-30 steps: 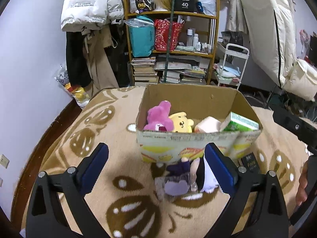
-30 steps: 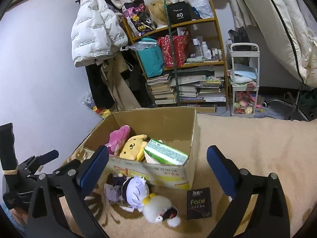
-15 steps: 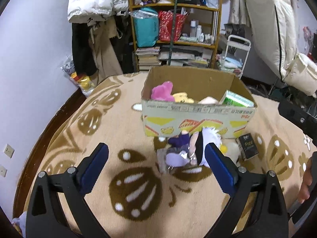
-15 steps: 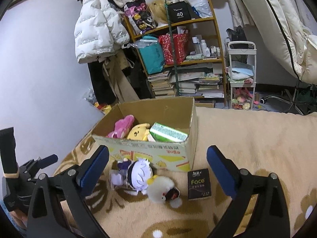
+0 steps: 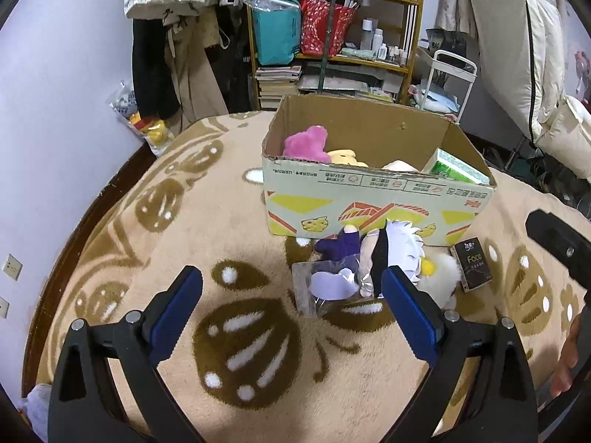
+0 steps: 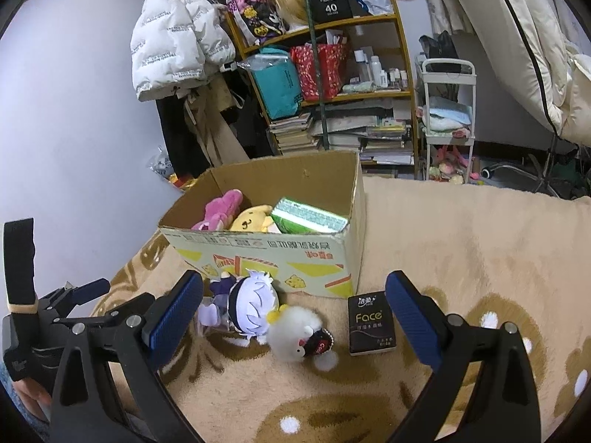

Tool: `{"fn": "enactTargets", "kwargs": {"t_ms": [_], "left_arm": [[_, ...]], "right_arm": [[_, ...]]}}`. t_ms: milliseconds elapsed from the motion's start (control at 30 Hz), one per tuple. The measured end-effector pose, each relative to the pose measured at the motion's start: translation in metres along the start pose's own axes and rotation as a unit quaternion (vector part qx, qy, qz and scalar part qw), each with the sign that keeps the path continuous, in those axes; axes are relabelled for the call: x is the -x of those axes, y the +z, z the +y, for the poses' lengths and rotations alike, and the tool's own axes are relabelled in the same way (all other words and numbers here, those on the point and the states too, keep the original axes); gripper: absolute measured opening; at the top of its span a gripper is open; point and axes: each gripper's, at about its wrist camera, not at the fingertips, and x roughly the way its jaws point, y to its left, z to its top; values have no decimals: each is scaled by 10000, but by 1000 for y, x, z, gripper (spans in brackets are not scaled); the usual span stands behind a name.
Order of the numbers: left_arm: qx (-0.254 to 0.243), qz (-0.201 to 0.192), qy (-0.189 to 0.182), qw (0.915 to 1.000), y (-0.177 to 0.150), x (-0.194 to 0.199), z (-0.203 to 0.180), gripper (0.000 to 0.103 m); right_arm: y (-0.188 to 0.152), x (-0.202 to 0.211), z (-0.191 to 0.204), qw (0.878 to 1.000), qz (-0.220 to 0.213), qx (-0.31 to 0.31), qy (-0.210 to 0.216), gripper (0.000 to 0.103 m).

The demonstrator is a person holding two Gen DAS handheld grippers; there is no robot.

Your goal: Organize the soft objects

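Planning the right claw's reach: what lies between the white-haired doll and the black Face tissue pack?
A fluffy white plush lies between the doll and the pack, seen best in the right wrist view.

Open cardboard box [image 6: 280, 262] on the beige blanket, pink plush [image 6: 218, 210], yellow plush [image 6: 251, 219] and green tissue pack [image 6: 308, 217] inside, white-haired doll [image 6: 247, 301] lying against its front wall, fluffy white plush [image 6: 295, 334] touching the doll at 4 o'clock, black tissue pack [image 6: 370, 323] flat just beside at 3 o'clock

- Beige blanket [image 6: 461, 243] with brown patterns, spread over a bed.
- Cardboard box [image 6: 280, 258] standing on it.
- In front: white-haired doll [image 6: 251, 301], fluffy white plush [image 6: 291, 336], black tissue pack [image 6: 370, 323].
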Motion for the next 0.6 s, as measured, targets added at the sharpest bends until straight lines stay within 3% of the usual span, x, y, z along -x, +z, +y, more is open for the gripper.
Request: {"fn": "enactTargets", "kwargs": {"t_ms": [200,600], "left_arm": [[134,197,-120,9996,5,-15,5,97],[215,398,-130,9989,12,-36,8,97]], "right_arm": [[-3,-12,-1,9996,138,22,-241,103],[-4,-21,-9,9993,291,-103,-227,103]]}}
